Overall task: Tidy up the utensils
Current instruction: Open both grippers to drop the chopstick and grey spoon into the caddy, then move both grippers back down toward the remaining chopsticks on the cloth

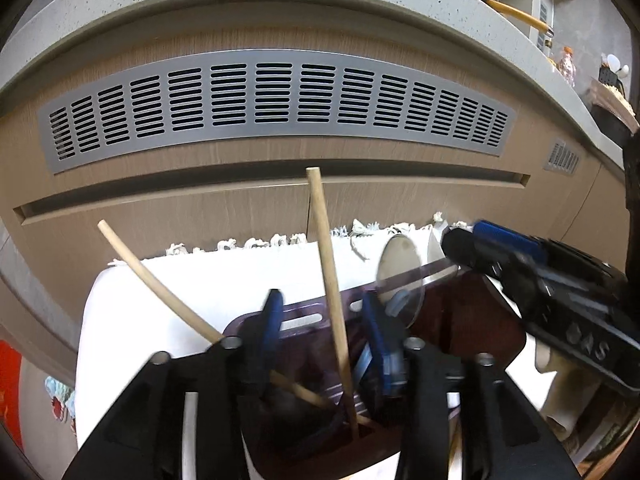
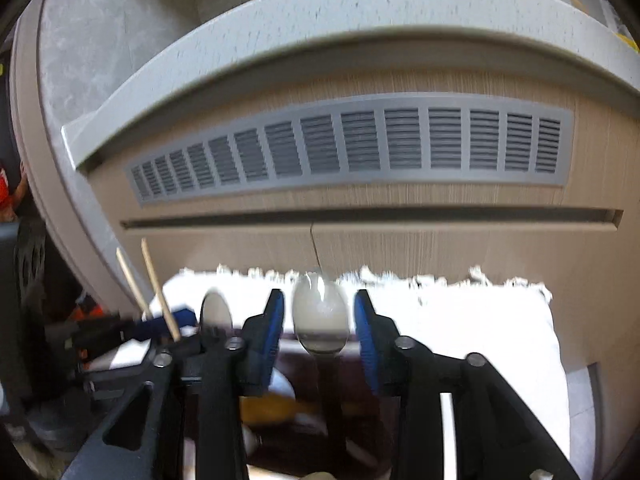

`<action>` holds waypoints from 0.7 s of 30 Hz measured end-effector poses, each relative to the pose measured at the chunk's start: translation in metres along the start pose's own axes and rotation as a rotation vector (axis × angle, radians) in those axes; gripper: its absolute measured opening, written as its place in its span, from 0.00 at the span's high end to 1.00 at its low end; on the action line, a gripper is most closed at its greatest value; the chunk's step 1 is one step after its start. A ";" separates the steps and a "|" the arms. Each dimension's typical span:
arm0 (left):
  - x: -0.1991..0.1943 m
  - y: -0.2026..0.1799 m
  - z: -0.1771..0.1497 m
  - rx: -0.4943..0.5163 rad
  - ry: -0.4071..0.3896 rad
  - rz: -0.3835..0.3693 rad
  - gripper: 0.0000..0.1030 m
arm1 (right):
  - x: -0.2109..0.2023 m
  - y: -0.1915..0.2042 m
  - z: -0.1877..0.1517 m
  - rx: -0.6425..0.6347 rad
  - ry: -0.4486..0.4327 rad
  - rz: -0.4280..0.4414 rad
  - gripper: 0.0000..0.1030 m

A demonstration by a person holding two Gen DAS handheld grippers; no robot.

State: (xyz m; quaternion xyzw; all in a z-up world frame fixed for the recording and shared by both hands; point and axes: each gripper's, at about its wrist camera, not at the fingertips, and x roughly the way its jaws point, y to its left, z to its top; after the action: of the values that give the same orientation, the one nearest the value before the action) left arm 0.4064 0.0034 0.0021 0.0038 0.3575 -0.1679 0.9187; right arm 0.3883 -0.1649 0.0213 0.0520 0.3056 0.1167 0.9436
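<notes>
We see two wooden chopsticks (image 1: 334,300) standing tilted in purple utensil holder (image 1: 304,320), spoon (image 2: 319,312) upright in it too. Holder sits on white cloth (image 1: 224,276) near its far fringed edge. Our left hand-held gripper (image 1: 324,320) released, fingers astride one chopstick. Right hand-held gripper (image 2: 319,320) released around spoon bowl, not touching. Vented cabinet front (image 1: 276,96) behind.

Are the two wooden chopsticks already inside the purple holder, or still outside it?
Inside. Both wooden chopsticks stand tilted with their lower ends down in the purple plastic holder.
</notes>
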 end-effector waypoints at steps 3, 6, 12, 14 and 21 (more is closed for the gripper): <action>-0.009 -0.003 -0.002 0.035 0.003 0.008 0.56 | -0.013 -0.005 -0.009 -0.012 0.006 -0.039 0.52; -0.025 -0.013 -0.004 0.096 -0.001 0.009 0.56 | -0.024 -0.013 -0.022 -0.006 0.052 -0.086 0.52; -0.061 -0.030 -0.031 0.152 -0.013 -0.077 0.56 | -0.049 -0.028 -0.069 0.039 0.119 -0.110 0.52; -0.070 -0.038 -0.045 0.164 -0.020 -0.118 0.56 | -0.058 -0.028 -0.079 0.052 0.126 -0.129 0.52; -0.057 -0.053 -0.097 0.242 0.082 -0.107 0.56 | -0.056 -0.023 -0.110 0.067 0.217 -0.149 0.52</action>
State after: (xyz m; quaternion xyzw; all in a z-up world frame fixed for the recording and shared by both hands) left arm 0.2874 -0.0173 -0.0264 0.1023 0.3717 -0.2582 0.8858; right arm 0.2840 -0.1982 -0.0402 0.0478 0.4127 0.0408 0.9087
